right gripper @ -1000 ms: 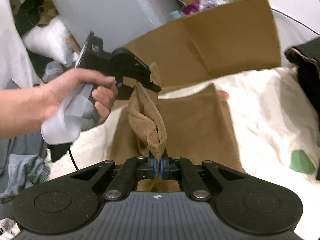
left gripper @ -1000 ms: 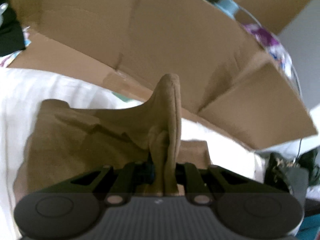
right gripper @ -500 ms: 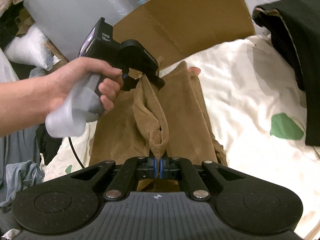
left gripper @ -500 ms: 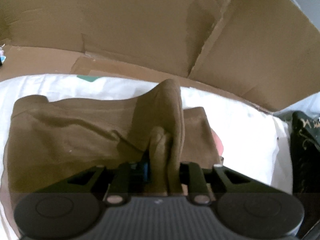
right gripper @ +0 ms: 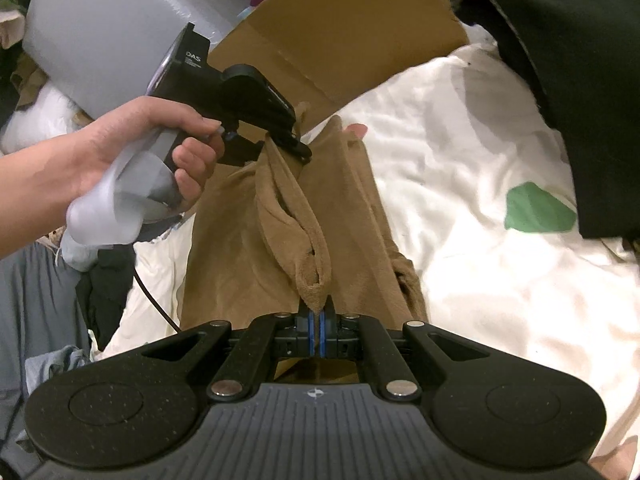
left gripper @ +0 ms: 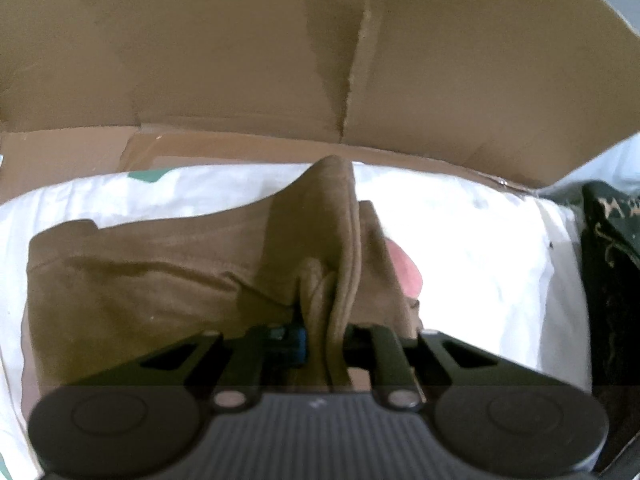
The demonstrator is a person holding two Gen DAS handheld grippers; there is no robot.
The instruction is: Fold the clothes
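Right wrist view, 9 o'clock: person's hand (right gripper: 132,160) grips the left gripper (right gripper: 286,142), jaws pinched on a raised fold of the brown garment (right gripper: 240,240). Garment lies flat on the white bedding (right gripper: 460,200), center frame, with the lifted ridge stretched between both tools. 6 o'clock: right gripper (right gripper: 319,320) pressed together on the ridge's near end. 12 o'clock: cardboard box (right gripper: 340,40). 2 o'clock: dark clothing (right gripper: 560,60) on the bedding.
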